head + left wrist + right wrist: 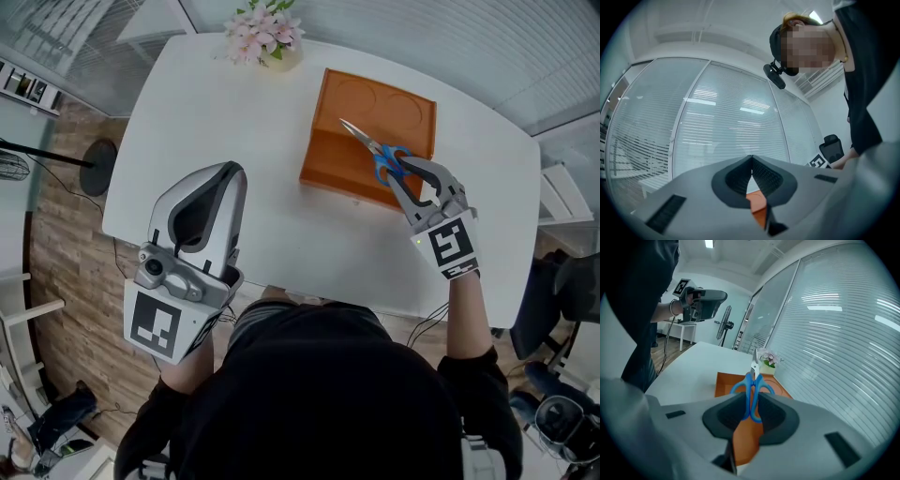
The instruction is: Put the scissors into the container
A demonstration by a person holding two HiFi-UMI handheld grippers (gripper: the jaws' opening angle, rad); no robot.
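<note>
My right gripper (401,174) is shut on the blue handles of the scissors (375,152), whose silver blades point up-left over the orange container (337,159). In the right gripper view the scissors (753,390) stand upright between the jaws, above the orange container (725,384). My left gripper (217,180) hangs over the white table's left part, raised and pointing away from the container. Its jaws touch at the tips with nothing between them in the left gripper view, where my left gripper (751,159) faces the glass wall.
A pot of pink flowers (265,39) stands at the table's far edge, left of the container. The white table (234,112) has bare surface around the container. A floor fan (56,159) stands left of the table and an office chair (562,309) to its right.
</note>
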